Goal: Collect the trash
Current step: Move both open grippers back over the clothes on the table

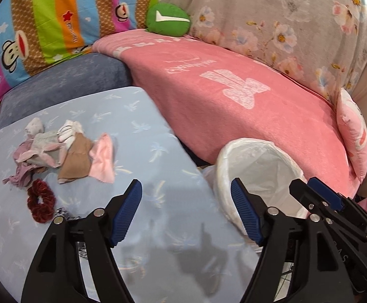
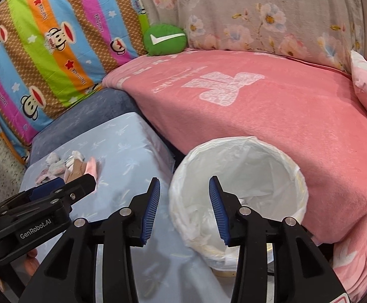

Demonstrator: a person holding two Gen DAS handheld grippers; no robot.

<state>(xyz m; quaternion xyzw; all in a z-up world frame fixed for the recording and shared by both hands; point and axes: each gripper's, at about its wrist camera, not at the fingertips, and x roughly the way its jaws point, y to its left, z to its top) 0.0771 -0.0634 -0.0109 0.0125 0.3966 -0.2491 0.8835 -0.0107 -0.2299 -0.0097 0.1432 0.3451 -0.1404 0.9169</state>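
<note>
Left tongs [image 1: 186, 212] gape empty, scraps [image 1: 64, 151] up-left.

One lined bin [image 2: 239, 176], one red scrunchie [image 1: 41, 203], one green cushion [image 1: 167, 19] and one heap of cloth scraps [image 1: 64, 151] are showing; two claws are showing too.

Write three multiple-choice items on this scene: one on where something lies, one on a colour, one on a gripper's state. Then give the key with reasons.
1. Where does the pile of small cloths lie?
A. on the pale blue table
B. inside the bin
C. on the pink blanket

2. What colour is the scrunchie near the pile?
A. green
B. dark red
C. white

3. How is the left gripper?
A. shut on a cloth
B. shut on the bin liner
C. open, holding nothing

Key: 1 A, the cloths rest on the blue surface; 2 B, it shows dark red; 3 C, its fingers stand apart with only table between.
</note>
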